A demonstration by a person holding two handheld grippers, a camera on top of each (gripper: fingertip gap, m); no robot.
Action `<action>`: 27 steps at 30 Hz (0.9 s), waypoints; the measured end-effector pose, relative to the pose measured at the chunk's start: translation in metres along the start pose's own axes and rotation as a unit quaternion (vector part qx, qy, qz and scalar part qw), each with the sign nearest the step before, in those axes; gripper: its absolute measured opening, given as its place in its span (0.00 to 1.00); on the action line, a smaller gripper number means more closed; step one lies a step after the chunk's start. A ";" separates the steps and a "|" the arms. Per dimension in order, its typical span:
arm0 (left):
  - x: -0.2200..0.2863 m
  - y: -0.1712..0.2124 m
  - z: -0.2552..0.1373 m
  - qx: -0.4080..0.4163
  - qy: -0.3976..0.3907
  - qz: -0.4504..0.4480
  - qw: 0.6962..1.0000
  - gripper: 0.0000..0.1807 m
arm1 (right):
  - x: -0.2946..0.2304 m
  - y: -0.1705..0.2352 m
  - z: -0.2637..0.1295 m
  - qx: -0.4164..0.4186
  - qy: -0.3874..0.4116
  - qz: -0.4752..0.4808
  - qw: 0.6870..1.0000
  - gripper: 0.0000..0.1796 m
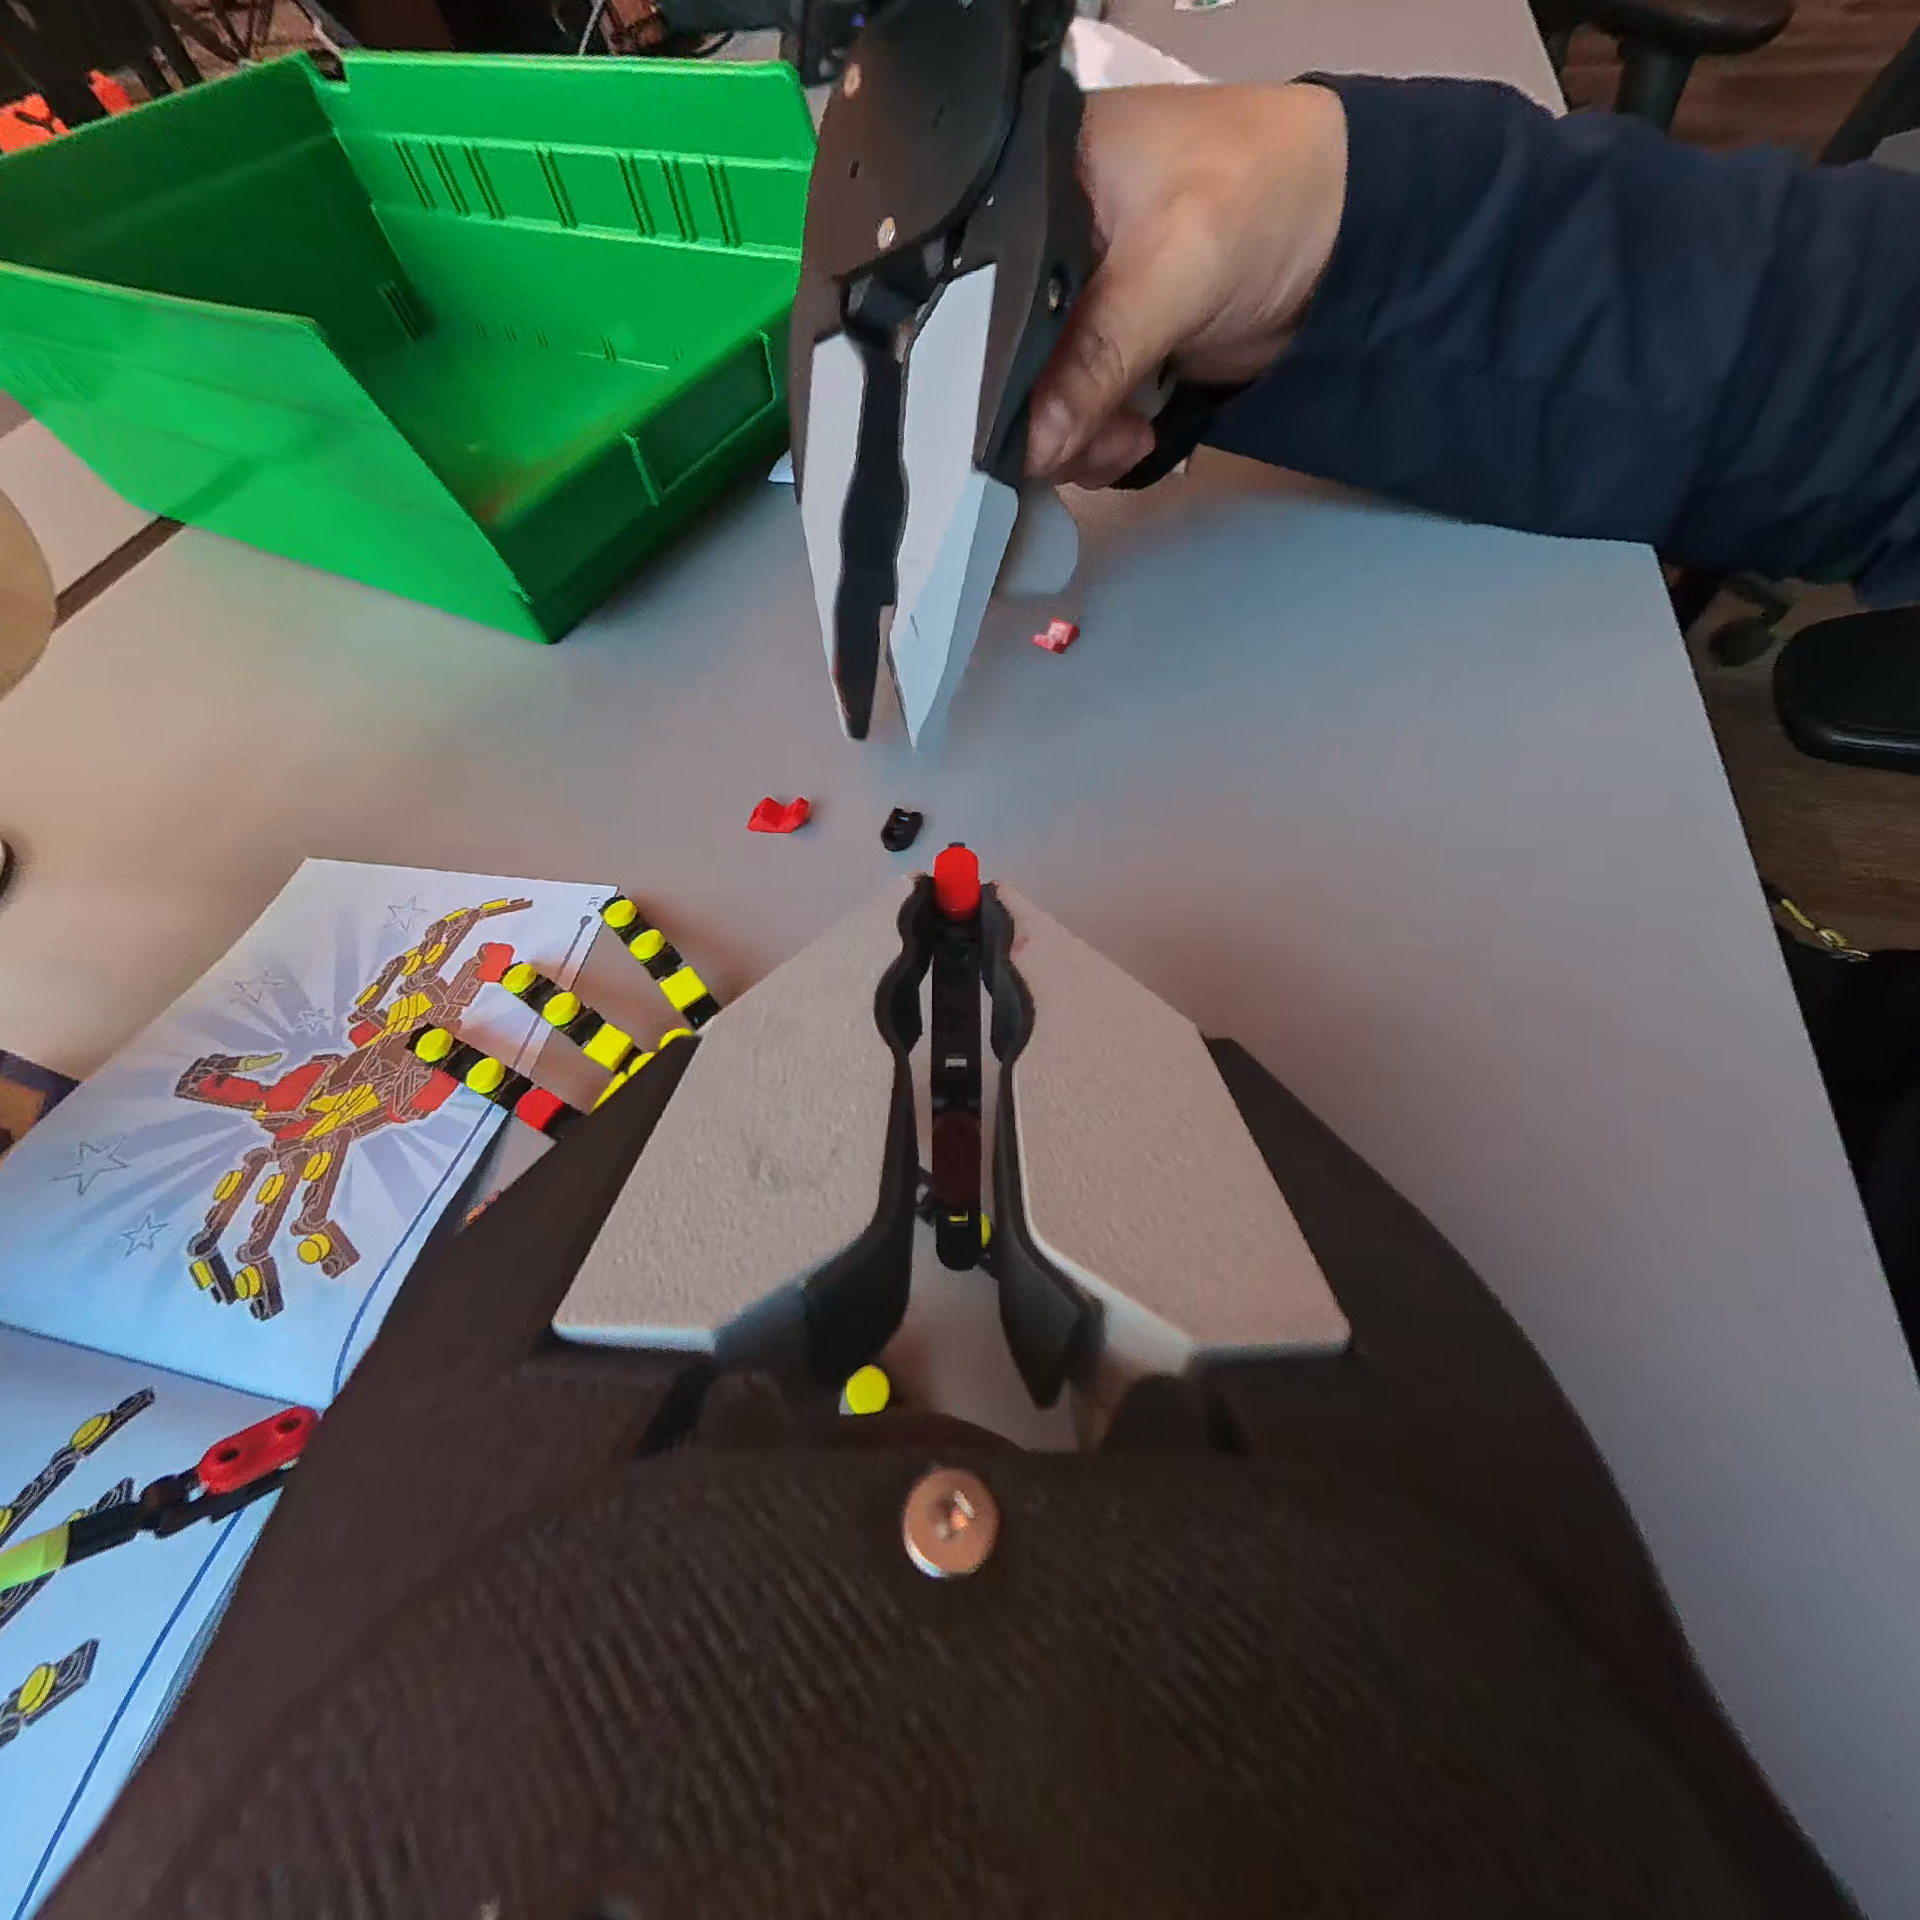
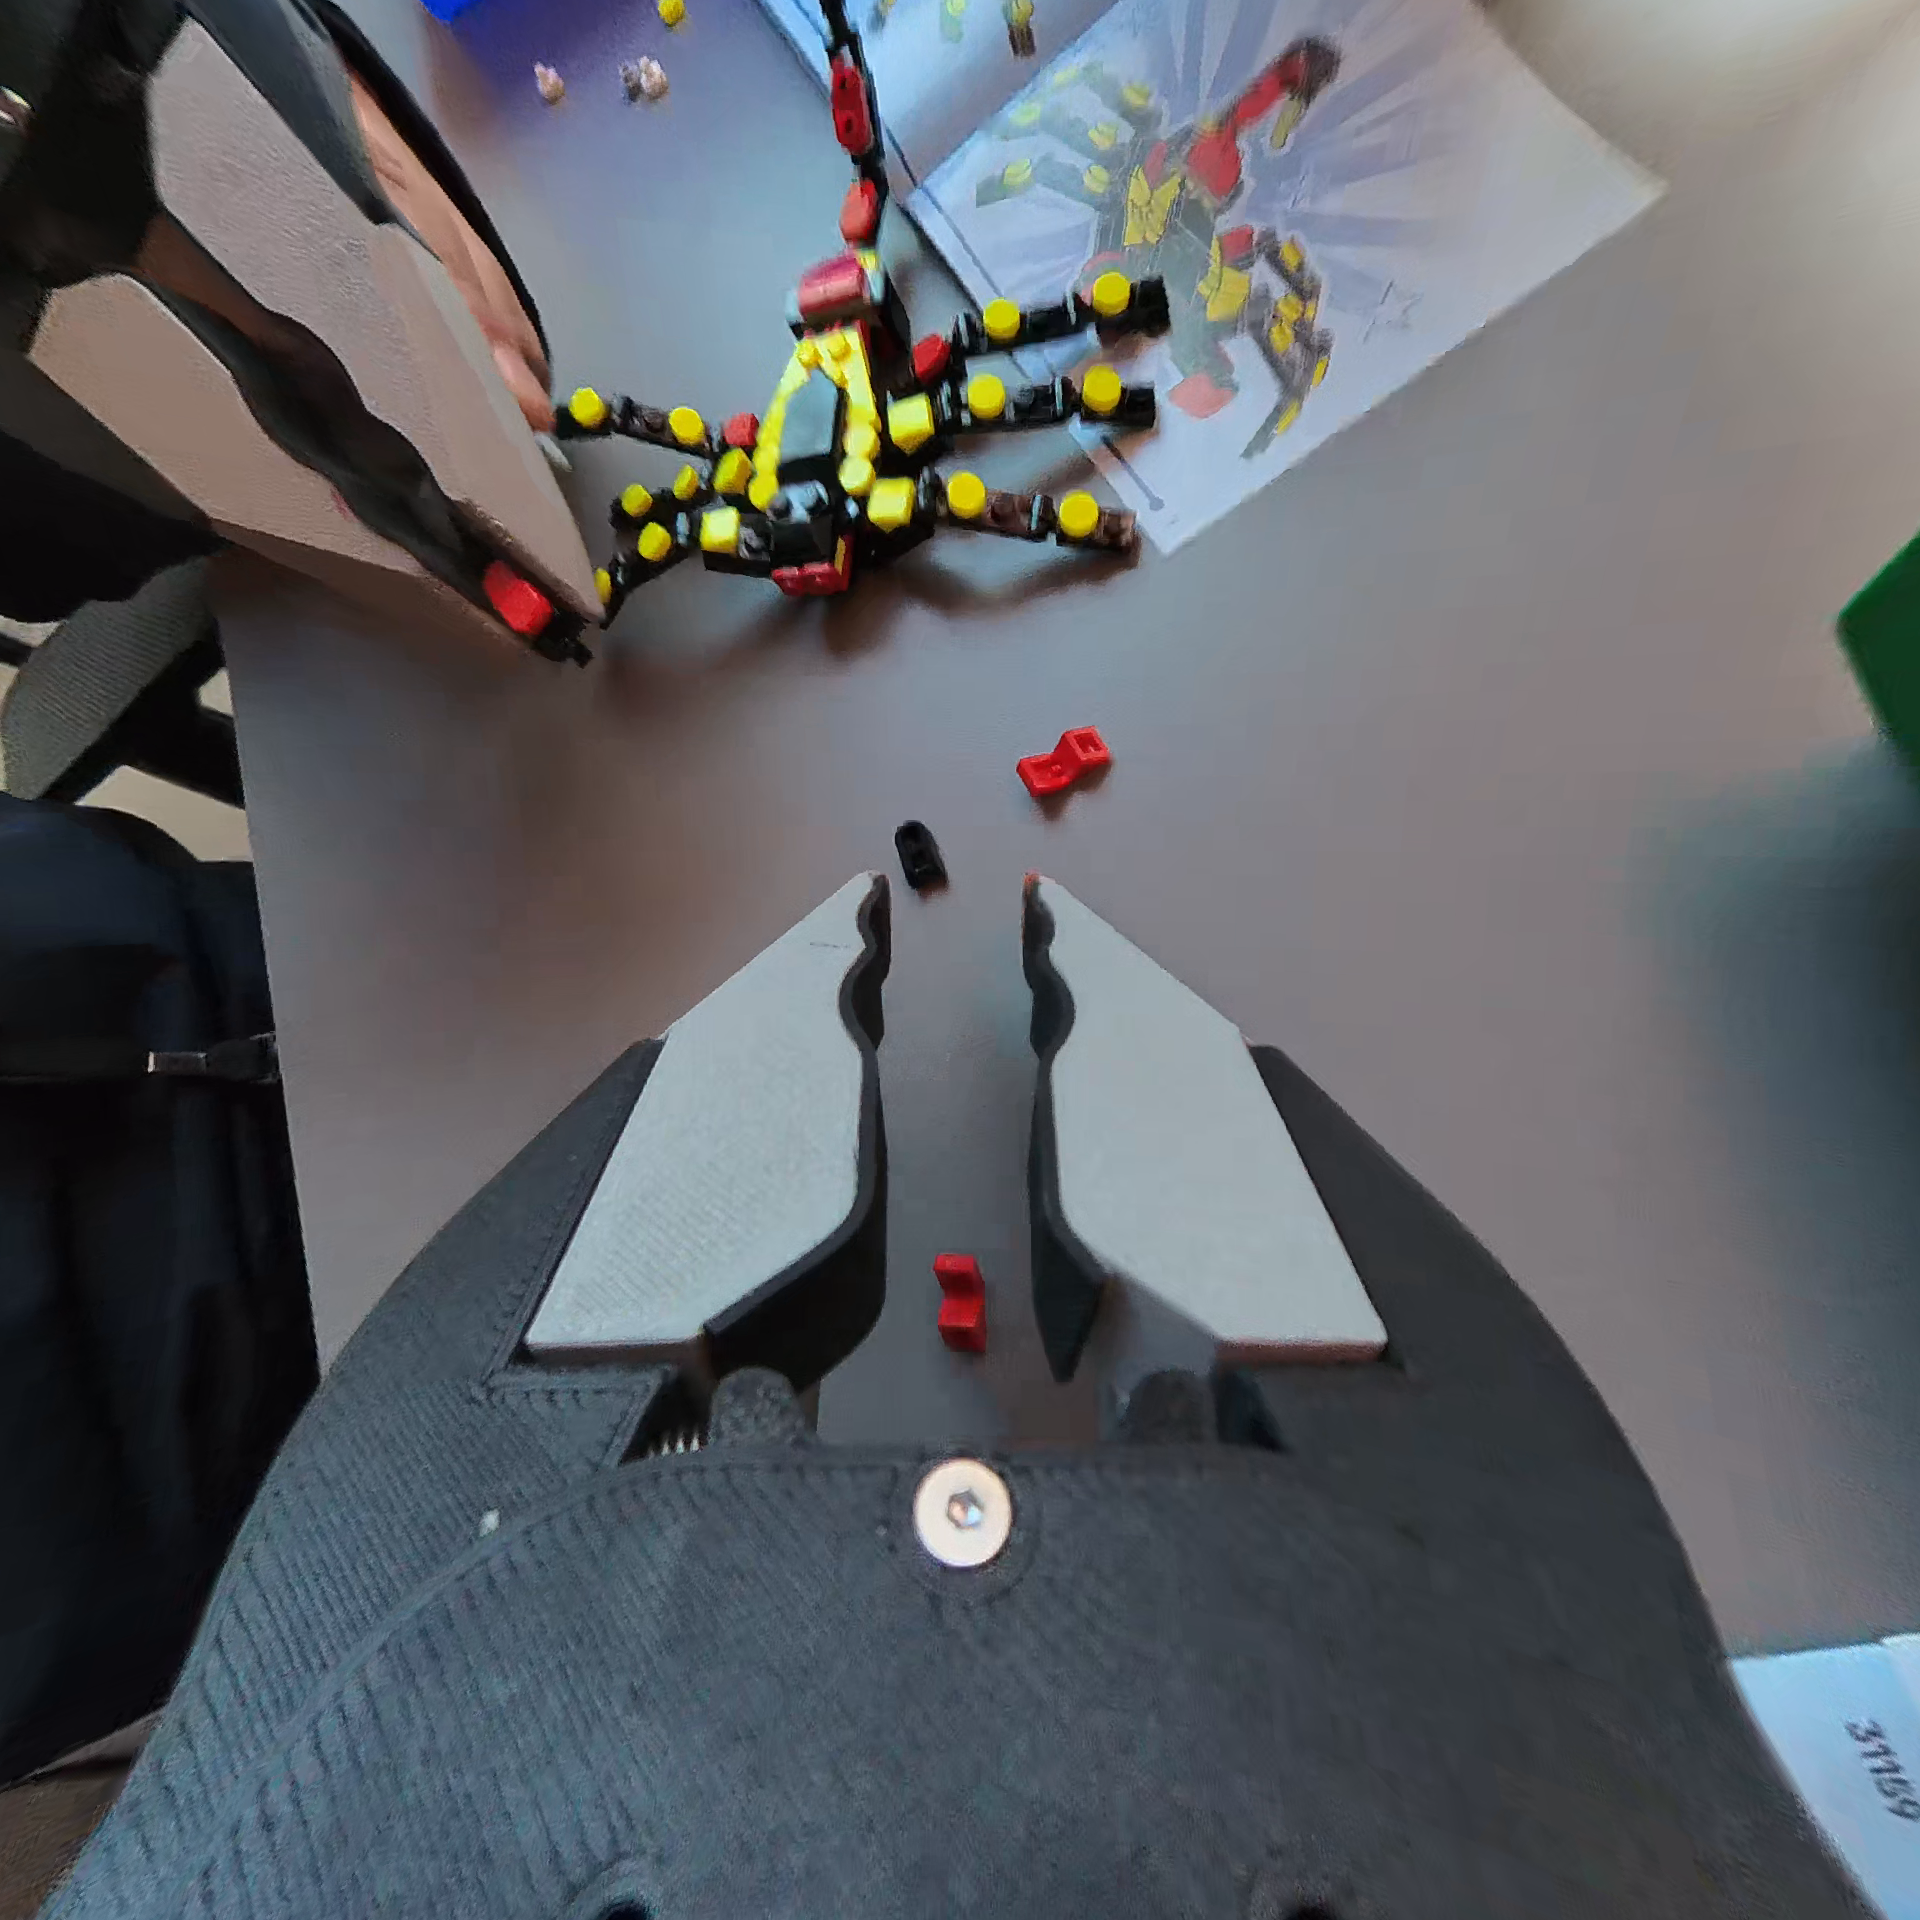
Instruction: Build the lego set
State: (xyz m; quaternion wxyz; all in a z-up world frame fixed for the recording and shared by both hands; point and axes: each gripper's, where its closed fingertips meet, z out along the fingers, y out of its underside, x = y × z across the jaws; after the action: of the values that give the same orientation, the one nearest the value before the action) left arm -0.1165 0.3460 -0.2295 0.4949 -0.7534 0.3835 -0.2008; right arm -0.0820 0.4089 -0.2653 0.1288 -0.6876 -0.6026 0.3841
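My left gripper (image 1: 956,899) is shut on a slim black lego limb with a red tip (image 1: 956,881); it also shows in the right wrist view (image 2: 516,601), held just above the table. My right gripper (image 2: 954,888) is open and empty, tips pointing down at the table. A small black piece (image 2: 920,854) lies just beyond its fingertips. A red bracket (image 2: 1062,761) lies a little farther on, and another red piece (image 2: 958,1301) lies on the table between its fingers. The black, yellow and red scorpion model (image 2: 821,457) lies flat beside the left gripper.
A green plastic bin (image 1: 416,312) stands at the far left of the grey table (image 1: 1351,831). The open instruction booklet (image 1: 260,1091) lies under some of the model's legs. A person's hand (image 1: 1195,270) holds the right gripper (image 1: 883,727). The table edge runs along the right. The grippers' ends are close to 9 centimeters from one another.
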 end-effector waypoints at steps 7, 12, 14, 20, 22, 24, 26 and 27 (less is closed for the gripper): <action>0.000 -0.010 -0.002 0.031 -0.004 0.003 0.999 0.02 | -0.066 -0.036 -0.004 0.097 -0.121 -0.088 0.984 0.12; 0.004 -0.014 0.000 0.037 -0.013 0.047 0.998 0.02 | -0.095 -0.046 0.001 0.124 -0.199 -0.071 0.969 0.10; 0.007 -0.017 0.000 0.047 -0.013 0.063 0.997 0.02 | -0.088 -0.046 0.003 0.123 -0.189 -0.055 0.973 0.08; 0.008 -0.020 -0.002 0.055 -0.010 0.058 0.997 0.02 | -0.088 -0.047 0.002 0.130 -0.189 -0.059 0.972 0.08; 0.008 -0.022 -0.003 0.063 -0.007 0.044 0.997 0.02 | -0.088 -0.046 0.007 0.126 -0.179 -0.069 0.973 0.07; 0.007 -0.021 -0.003 0.062 -0.007 0.035 0.997 0.02 | -0.088 -0.048 0.008 0.131 -0.172 -0.076 0.973 0.07; 0.007 -0.021 -0.004 0.064 -0.005 0.033 0.997 0.02 | -0.089 -0.048 0.008 0.134 -0.168 -0.081 0.973 0.06; 0.006 -0.021 -0.004 0.065 -0.007 0.031 0.997 0.02 | -0.088 -0.049 0.008 0.136 -0.166 -0.082 0.973 0.06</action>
State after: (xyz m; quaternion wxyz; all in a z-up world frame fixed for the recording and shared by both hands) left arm -0.1074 0.3431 -0.2088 0.5513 -0.7088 0.3897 -0.2044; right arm -0.1210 0.3364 -0.2061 0.1509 -0.5384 -0.6120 0.5593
